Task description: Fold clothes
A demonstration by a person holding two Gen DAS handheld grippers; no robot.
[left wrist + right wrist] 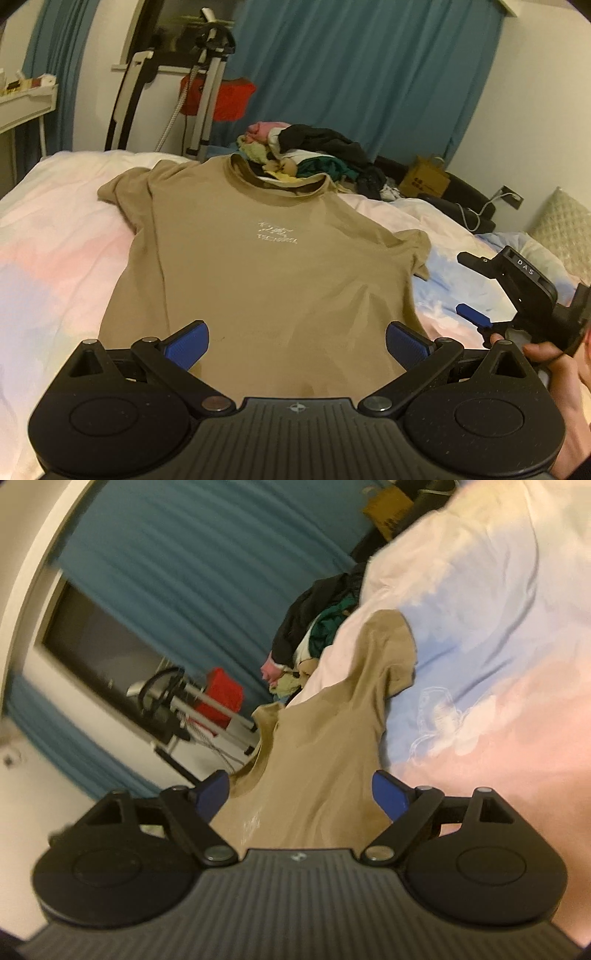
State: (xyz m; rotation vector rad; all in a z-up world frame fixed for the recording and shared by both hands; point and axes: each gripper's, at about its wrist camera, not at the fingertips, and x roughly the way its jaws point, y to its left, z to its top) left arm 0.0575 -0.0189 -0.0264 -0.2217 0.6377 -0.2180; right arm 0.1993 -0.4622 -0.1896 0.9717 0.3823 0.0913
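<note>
Hem of tan t-shirt [266, 280] hidden behind left claw [297, 345].

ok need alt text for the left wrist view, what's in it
A tan t-shirt lies spread face up on a pastel bed cover, the open left gripper over its hem. A pile of clothes sits beyond the collar; the right gripper is at the right edge.

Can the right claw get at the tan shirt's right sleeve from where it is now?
Probably yes. The right claw is open beside the shirt, and only bare duvet lies between it and the sleeve.
</note>
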